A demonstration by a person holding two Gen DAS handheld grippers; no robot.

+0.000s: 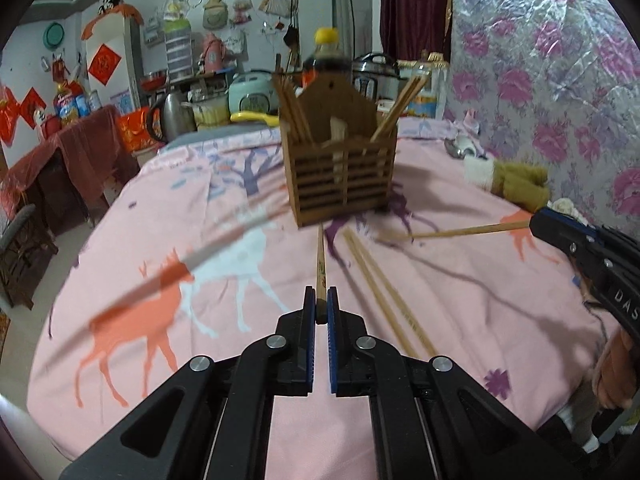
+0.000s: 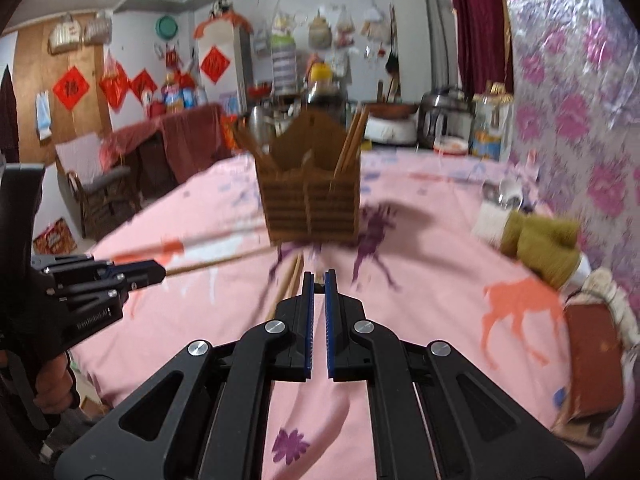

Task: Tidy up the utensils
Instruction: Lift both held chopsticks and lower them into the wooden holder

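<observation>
Holding one chopstick each, both grippers are pinched shut. The left gripper [image 1: 321, 300] has its blue pads closed on the near end of a chopstick [image 1: 320, 258] that points straight ahead from the fingers to the wooden holder [image 1: 342, 178]. The right gripper [image 2: 319, 282] is closed on the end of another chopstick [image 1: 460, 232]; in its own view only a tiny bit shows between the pads, but the left view shows the long stick poking out from those fingers toward the holder.

The holder stands ahead of both sets of fingers, on the pink cloth [image 1: 160, 208]. It already has sticks [image 1: 400, 108] leaning in its side pockets. Two more loose chopsticks [image 1: 384, 292] lie flat on the cloth, just to the right of the left fingers.

A chopstick is light, thin, stiff and smooth. It can slip or swing if held only at the very end, as these are. I think a hold a little farther in from the end would keep it steadier. The tip must go down into a pocket, so the far end should stay free.

Some things are hard to see. Both pictures are blurry, mostly the right one. A long grey streak crosses the cloth to the left of the left fingers, and I cannot tell what it is. The pockets inside the holder are hidden by its front wall. The person's hands are cut off at the picture edges
</observation>
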